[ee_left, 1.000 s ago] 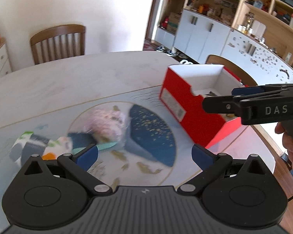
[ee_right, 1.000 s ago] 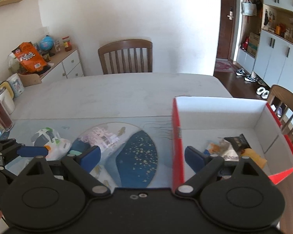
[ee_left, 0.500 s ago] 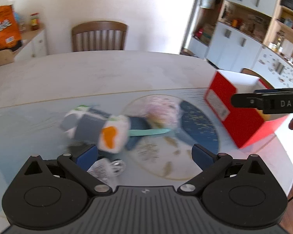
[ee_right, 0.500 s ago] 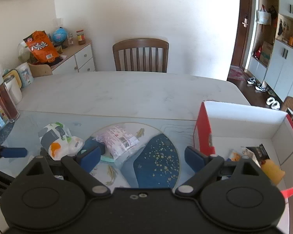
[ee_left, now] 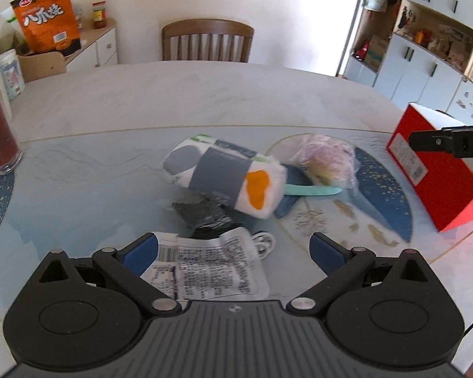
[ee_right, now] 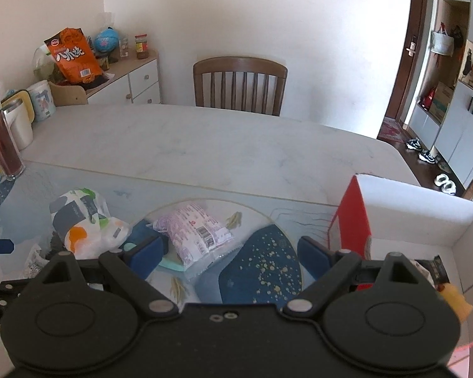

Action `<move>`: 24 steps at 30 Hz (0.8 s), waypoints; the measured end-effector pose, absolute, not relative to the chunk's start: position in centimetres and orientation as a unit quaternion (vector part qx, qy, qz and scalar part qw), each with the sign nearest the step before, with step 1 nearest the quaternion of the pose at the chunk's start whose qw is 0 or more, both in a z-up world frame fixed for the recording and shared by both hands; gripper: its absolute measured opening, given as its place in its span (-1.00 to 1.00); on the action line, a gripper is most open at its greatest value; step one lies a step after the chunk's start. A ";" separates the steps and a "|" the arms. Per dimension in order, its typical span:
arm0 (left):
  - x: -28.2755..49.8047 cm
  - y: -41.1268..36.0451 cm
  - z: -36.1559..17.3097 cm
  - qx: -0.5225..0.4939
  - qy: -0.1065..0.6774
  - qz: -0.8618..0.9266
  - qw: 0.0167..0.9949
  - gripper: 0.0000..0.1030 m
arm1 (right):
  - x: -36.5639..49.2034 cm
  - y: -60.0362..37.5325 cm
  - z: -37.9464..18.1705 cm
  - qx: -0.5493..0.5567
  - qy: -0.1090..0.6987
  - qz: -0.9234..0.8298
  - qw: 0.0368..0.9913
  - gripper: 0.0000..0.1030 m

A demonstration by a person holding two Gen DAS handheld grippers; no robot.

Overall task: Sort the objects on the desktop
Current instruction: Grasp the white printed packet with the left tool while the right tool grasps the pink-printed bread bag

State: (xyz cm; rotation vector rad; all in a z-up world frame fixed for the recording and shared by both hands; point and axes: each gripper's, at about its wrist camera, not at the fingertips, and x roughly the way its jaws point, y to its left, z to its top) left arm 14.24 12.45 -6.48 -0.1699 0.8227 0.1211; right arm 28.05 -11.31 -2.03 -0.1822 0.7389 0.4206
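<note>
Both claws stand wide open and hold nothing. The left claw (ee_left: 233, 249) hovers over a white printed packet (ee_left: 205, 271) at 6 o'clock on the surface (ee_left: 173, 94). A soft white bundle (ee_left: 224, 179) lies just beyond it. The right claw (ee_right: 233, 255) hangs near a pink packet (ee_right: 194, 233), with the red box (ee_right: 350, 217) at 3 o'clock.

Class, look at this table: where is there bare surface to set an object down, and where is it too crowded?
Free: the marble tabletop between the wooden chair and the glass mat's far edge, and the mat's dark blue patch beside the red box. Crowded: the pile around the tissue pack, pink snack bag and printed pouch.
</note>
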 end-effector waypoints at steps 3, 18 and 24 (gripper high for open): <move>14.4 12.9 -7.2 -0.084 0.406 0.071 0.907 0.99 | 28.6 -10.8 -2.5 -0.094 0.360 0.209 0.905 0.79; 14.3 14.4 -10.2 -0.084 0.433 0.093 0.893 0.99 | 30.4 -8.8 -4.0 -0.124 0.361 0.240 0.893 0.78; 14.7 14.5 -10.8 -0.077 0.437 0.088 0.892 0.99 | 31.4 -8.1 -4.9 -0.134 0.366 0.249 0.887 0.76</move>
